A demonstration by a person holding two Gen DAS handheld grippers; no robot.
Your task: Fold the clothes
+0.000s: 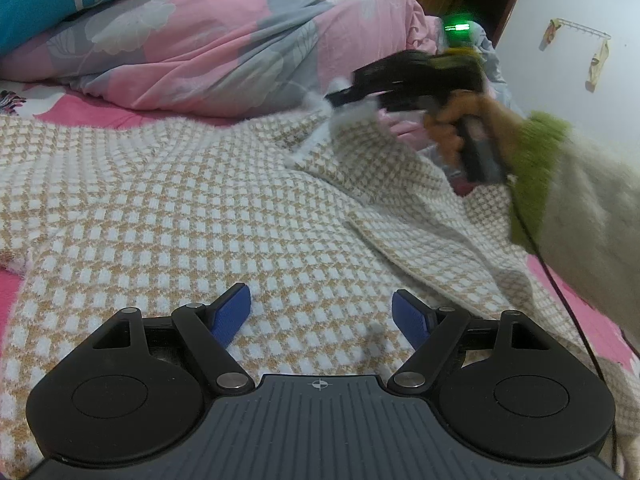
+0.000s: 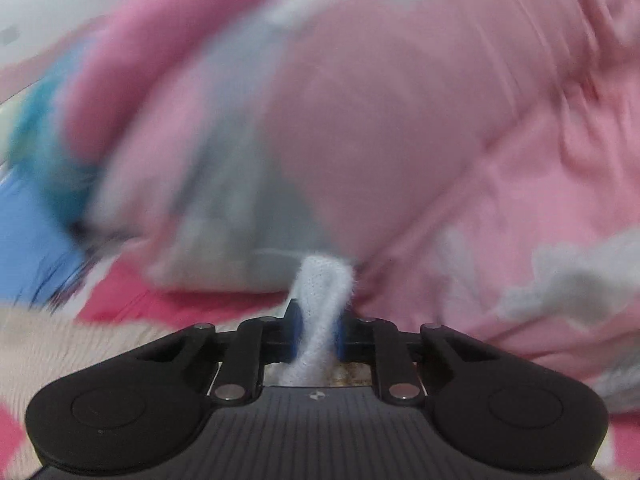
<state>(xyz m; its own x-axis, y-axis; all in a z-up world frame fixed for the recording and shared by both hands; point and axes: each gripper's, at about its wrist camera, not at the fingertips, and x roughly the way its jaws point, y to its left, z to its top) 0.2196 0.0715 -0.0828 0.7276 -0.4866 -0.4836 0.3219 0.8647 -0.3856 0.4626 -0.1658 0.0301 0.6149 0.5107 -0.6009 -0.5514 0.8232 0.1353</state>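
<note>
A tan-and-white checked knit sweater (image 1: 192, 208) lies spread flat on the pink bedsheet (image 1: 592, 292), its long axis running across the left wrist view, one edge lifted at the right. Only that view shows the pattern and the person's hand (image 1: 452, 128) in a green-cuffed sleeve (image 1: 536, 168). The left gripper (image 1: 321, 312) hovers spread wide, pinching nothing. The blurred right wrist view shows the right gripper (image 2: 316, 334) nipping the sweater's white fuzzy edge (image 2: 320, 300) before the pink floral quilt (image 2: 440, 140).
</note>
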